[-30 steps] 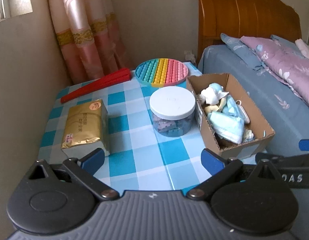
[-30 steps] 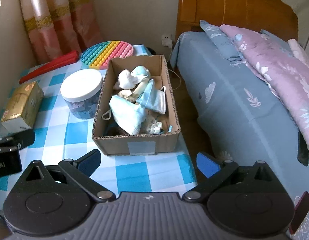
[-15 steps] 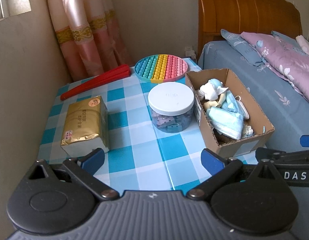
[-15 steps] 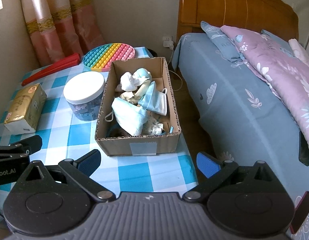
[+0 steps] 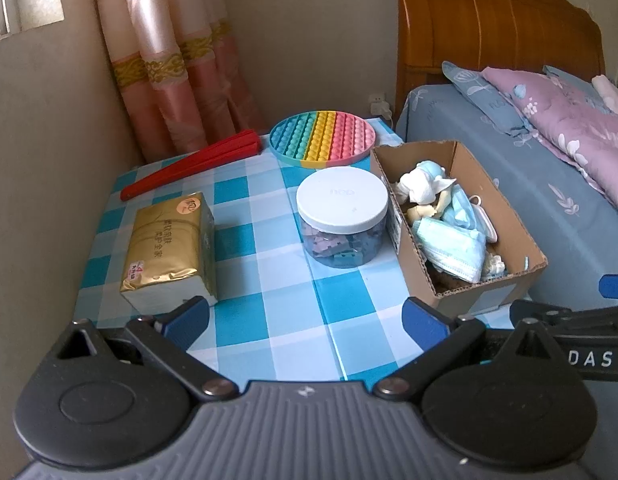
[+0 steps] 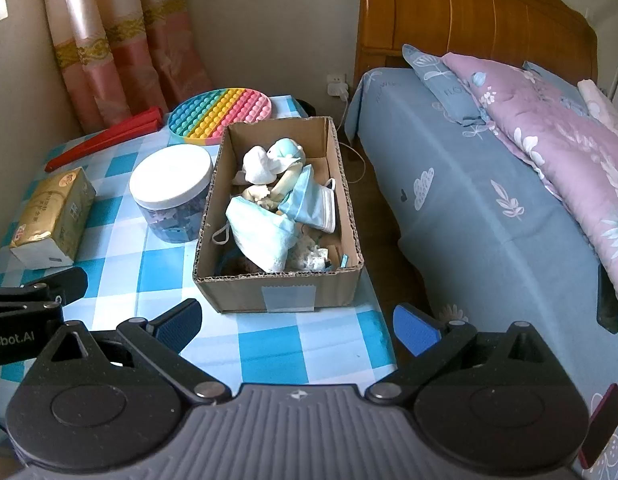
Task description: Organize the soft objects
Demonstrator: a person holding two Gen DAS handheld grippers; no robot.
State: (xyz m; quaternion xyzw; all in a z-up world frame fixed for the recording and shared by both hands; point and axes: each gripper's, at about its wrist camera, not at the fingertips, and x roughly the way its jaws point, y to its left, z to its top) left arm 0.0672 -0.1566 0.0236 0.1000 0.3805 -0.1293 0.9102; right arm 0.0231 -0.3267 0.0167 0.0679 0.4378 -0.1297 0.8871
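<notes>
A cardboard box (image 6: 287, 294) (image 5: 521, 232) stands on the right side of the checked table. It holds soft things: light blue face masks (image 6: 261, 234) (image 5: 453, 248), a white cloth (image 6: 259, 166) and a small doll-like toy (image 6: 287, 148). My left gripper (image 5: 305, 320) hangs open over the table's near edge, empty, short of the tissue pack and the jar. Empty and open too, my right gripper (image 6: 297, 326) is just in front of the box's near wall. Each gripper's body shows at the edge of the other's view.
On the blue-and-white checked table (image 5: 269, 268) lie a gold tissue pack (image 5: 167, 248), a white-lidded jar of small pieces (image 5: 343, 220), a rainbow pop mat (image 5: 322, 138) and a folded red fan (image 5: 189, 168). Curtains and wall stand behind; a bed (image 6: 489, 208) is right.
Both grippers have drawn back and up a little from the table, so the objects look slightly farther away. Nothing on the table has moved; both stay open.
</notes>
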